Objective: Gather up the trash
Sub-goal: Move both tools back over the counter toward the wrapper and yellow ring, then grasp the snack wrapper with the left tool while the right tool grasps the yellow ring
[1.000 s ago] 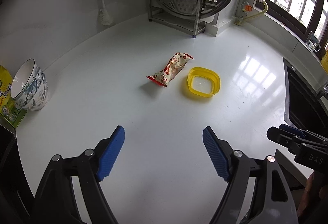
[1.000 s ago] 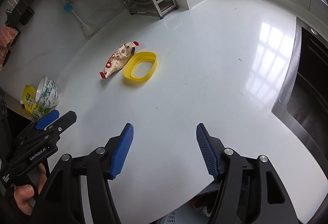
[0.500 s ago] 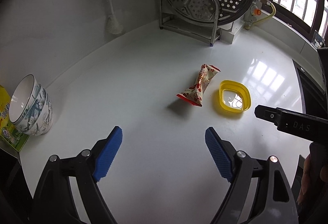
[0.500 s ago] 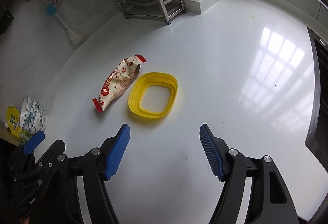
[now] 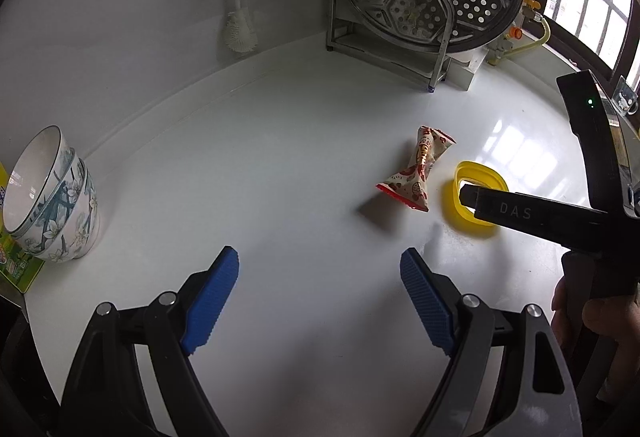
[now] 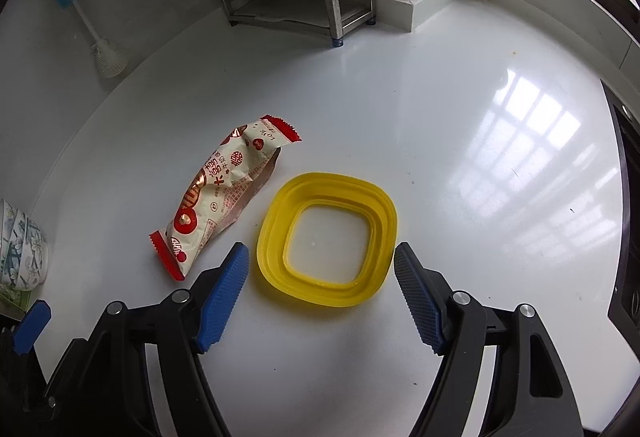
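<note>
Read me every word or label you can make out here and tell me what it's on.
"DAS": on the right hand-held gripper, on its black body in the left wrist view.
Snack wrapper: red Chinese characters and small print, too distorted to read.
Green box behind the bowls: print blurred, unreadable.

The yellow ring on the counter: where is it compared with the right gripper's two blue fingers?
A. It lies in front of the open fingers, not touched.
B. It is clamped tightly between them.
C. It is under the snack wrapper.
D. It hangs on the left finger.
A: in the right wrist view the yellow ring lies flat on the counter ahead of the open right gripper, beside the snack wrapper.
</note>
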{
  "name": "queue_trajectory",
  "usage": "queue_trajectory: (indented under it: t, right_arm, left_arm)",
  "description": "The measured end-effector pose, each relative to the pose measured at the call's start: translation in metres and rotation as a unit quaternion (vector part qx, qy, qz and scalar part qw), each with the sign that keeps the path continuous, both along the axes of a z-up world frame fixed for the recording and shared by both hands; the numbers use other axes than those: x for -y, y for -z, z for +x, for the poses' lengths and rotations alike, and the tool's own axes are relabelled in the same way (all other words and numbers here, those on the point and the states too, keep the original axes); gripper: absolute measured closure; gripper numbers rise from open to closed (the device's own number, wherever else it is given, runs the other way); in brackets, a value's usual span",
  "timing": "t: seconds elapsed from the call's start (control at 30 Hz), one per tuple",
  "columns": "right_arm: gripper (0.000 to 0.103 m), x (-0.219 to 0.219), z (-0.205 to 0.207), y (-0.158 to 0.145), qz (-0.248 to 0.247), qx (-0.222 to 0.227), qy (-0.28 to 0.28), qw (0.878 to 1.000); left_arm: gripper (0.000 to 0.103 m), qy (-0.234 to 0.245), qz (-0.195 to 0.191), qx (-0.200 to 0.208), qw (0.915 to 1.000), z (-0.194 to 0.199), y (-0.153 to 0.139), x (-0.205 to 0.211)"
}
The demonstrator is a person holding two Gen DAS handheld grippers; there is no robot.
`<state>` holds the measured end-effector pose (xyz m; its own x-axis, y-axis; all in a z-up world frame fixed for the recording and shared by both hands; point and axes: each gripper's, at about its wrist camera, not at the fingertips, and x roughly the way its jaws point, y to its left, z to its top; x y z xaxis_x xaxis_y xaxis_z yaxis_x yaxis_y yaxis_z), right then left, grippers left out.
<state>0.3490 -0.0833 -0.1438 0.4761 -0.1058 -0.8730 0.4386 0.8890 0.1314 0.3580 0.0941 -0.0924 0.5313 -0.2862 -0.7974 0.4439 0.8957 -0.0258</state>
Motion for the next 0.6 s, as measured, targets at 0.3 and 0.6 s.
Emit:
queue_trajectory:
  t: [0.3, 0.6]
  right_arm:
    - [0.030, -0.005, 0.016, 0.009, -0.039, -0.028, 0.003, 0.999]
    - [0.030, 0.026, -0.015, 0.005, -0.034, -0.022, 0.020, 0.999]
  left_arm:
    - [0.022, -0.005, -0.007, -0.005, 1.0000, 0.001, 0.001, -0.004]
    - [0.022, 0.012, -0.016, -0.008, 0.9998, 0.001, -0.002, 0.011]
